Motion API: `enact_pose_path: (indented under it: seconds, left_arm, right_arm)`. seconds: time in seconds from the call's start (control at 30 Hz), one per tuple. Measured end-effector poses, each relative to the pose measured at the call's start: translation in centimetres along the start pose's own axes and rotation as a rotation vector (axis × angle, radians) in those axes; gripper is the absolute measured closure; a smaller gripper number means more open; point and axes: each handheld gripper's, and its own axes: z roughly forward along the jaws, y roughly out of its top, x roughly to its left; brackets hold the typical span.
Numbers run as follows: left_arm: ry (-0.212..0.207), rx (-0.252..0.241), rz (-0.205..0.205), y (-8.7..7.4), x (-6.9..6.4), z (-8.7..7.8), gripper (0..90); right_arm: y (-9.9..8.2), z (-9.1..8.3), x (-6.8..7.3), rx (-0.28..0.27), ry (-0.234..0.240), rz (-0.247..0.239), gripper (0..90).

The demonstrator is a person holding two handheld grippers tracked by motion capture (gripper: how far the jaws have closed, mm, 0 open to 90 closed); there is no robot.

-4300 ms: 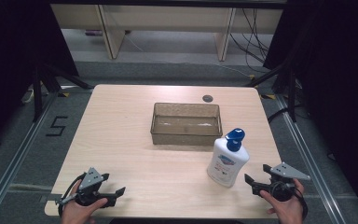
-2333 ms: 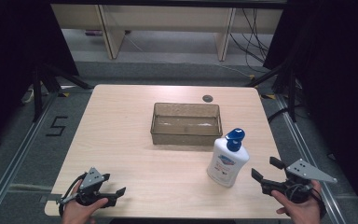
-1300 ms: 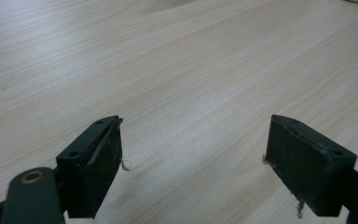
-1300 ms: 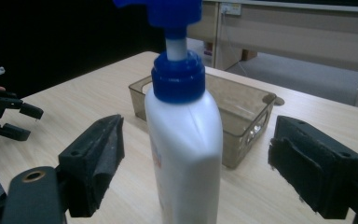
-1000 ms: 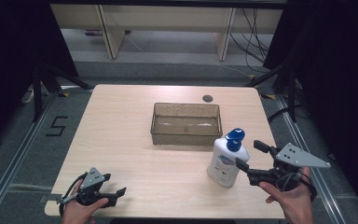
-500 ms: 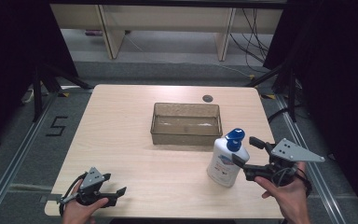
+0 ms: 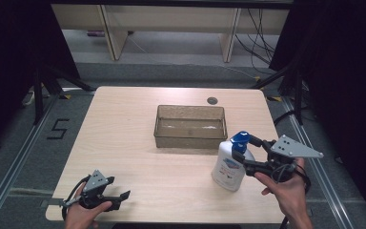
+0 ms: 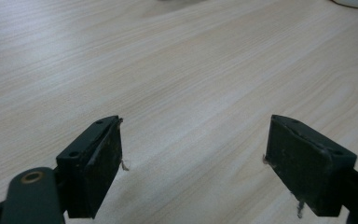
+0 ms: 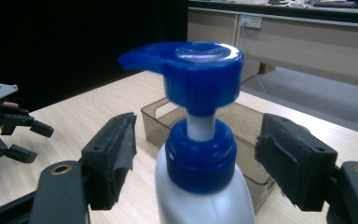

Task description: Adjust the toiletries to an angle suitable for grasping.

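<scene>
One pump bottle (image 7: 228, 164), white body, blue collar and blue pump head, stands upright on the table (image 7: 138, 138) near its right front corner, just in front of the right end of the tray. In the right gripper view the bottle (image 9: 200, 154) rises between the two black jaws, its collar level with the pads; the spout of the pump head points to the left of that view.

Right gripper (image 7: 246, 151): held in the person's right hand (image 7: 286, 188), reaching in from the right at the bottle's neck. Its jaws have just been closing with the neck between them. A gap shows on each side of the collar in the right gripper view (image 9: 200, 163), so the pads are not yet pressing; nothing is grasped.

Tray (image 7: 190, 126): one shallow rectangular bin of translucent brown plastic, at the middle of the table, long side across. Its right front corner is close to the bottle; whether they touch cannot be told.

Left gripper (image 7: 124, 195): held in the person's left hand (image 7: 83, 214) at the table's left front corner, well apart from bottle and tray. Jaws spread wide over bare wood in the left gripper view (image 8: 191, 154), holding nothing.

Small dark round disc (image 7: 212, 100): set in the tabletop near the far edge, behind the tray.

Floor mark "5" (image 7: 57, 129): dark tape on the grey floor left of the table.
</scene>
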Motion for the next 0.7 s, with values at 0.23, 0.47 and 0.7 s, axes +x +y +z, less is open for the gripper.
enact_pose_path:
  seconds: [0.23,0.47,0.7]
  left_arm:
    - [-0.005,-0.017,-0.004,0.1,0.0,0.1,18.1]
    - [-0.009,-0.018,-0.013,0.1,0.0,0.0,18.0]
    - [-0.02,0.005,0.021,0.2,0.1,-0.1,18.1]
  right_arm:
    - [0.0,0.8,-0.3,-0.008,-0.005,0.004,33.4]
    - [0.2,1.0,-0.1,-0.014,0.004,-0.017,39.8]
    - [0.2,1.4,-0.2,-0.027,0.018,-0.033,48.6]
